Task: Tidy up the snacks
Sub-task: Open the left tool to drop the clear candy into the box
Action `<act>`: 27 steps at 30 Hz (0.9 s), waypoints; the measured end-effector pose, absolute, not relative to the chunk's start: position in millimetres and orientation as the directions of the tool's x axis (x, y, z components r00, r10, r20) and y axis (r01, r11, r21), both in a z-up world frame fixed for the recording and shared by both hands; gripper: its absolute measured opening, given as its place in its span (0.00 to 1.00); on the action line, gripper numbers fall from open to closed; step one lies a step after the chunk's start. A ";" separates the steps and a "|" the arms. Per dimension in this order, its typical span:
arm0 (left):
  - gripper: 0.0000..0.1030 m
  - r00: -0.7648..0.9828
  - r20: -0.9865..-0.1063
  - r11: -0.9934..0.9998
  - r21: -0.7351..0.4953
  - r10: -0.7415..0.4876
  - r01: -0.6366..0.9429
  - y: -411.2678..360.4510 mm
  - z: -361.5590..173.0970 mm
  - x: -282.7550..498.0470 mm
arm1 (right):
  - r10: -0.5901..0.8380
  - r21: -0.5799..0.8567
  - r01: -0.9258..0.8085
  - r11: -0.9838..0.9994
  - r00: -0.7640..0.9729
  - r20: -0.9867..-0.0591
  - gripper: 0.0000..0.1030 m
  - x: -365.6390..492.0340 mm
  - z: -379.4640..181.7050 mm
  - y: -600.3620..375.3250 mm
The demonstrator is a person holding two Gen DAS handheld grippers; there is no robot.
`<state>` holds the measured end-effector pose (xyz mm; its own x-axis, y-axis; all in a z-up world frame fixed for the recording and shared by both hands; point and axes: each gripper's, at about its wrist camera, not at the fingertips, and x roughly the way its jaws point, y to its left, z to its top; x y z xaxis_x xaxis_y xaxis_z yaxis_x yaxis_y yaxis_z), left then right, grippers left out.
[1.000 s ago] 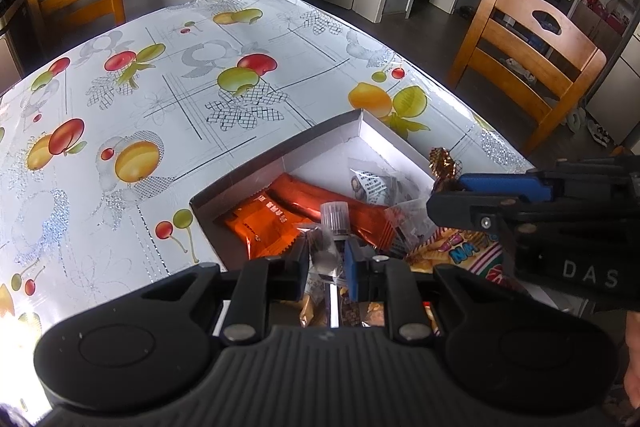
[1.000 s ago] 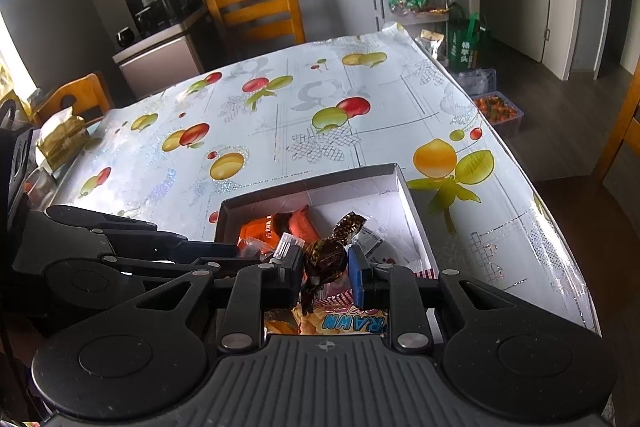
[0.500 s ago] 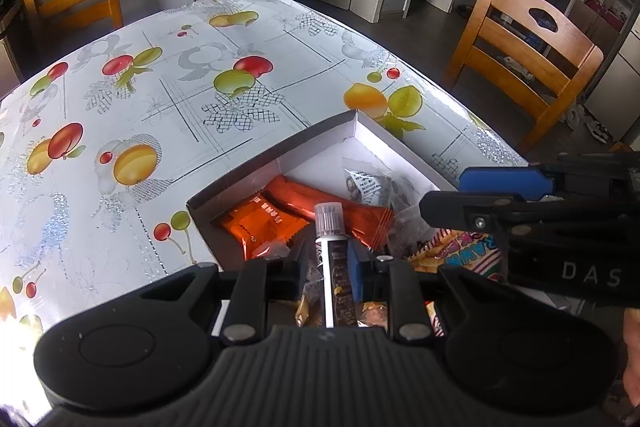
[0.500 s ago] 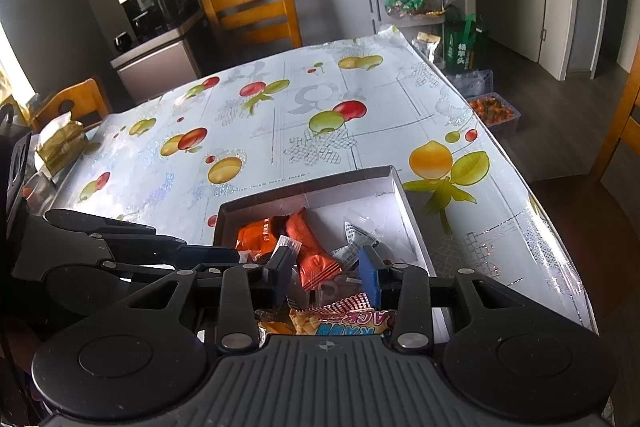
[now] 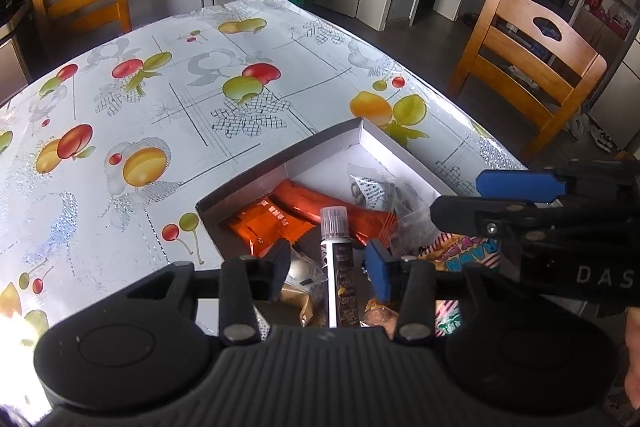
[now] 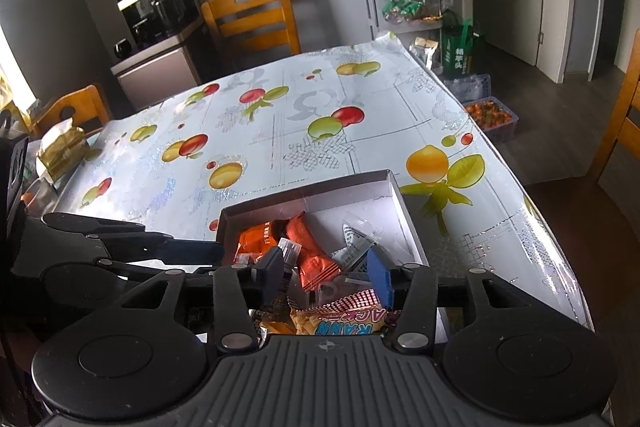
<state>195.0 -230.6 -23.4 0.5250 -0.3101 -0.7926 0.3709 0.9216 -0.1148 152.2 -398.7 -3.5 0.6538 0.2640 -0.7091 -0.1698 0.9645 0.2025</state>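
On the fruit-print tablecloth point(image 5: 168, 99) we see the open white cardboard box point(image 5: 400, 147). Our left gripper point(image 5: 328, 267) has just opened, the capped dark snack tube point(image 5: 338, 267) lying free inside the box. Right view: our right gripper point(image 6: 326, 273) has just opened, empty above the box's wrapped snacks; both drops look done.
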 end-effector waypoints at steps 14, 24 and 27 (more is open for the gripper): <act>0.51 0.554 -0.779 0.937 -0.118 -0.293 0.329 -219.4 -15.8 184.1 | 0.238 0.198 -0.138 0.970 0.681 -0.692 0.60 141.7 3.0 -406.1; 0.58 0.553 -0.777 0.934 -0.123 -0.300 0.335 -216.9 -13.5 179.0 | 0.213 0.185 -0.117 0.976 0.695 -0.687 0.70 133.1 6.5 -406.4; 0.60 0.553 -0.777 0.934 -0.122 -0.301 0.336 -216.3 -13.1 177.4 | 0.212 0.183 -0.116 0.976 0.696 -0.687 0.72 132.1 6.7 -406.2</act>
<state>177.4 -216.3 -13.1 0.5533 -0.3008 -0.7768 0.3365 0.9338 -0.1219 132.1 -406.2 6.7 0.6955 0.2118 -0.6866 -0.1164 0.9762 0.1832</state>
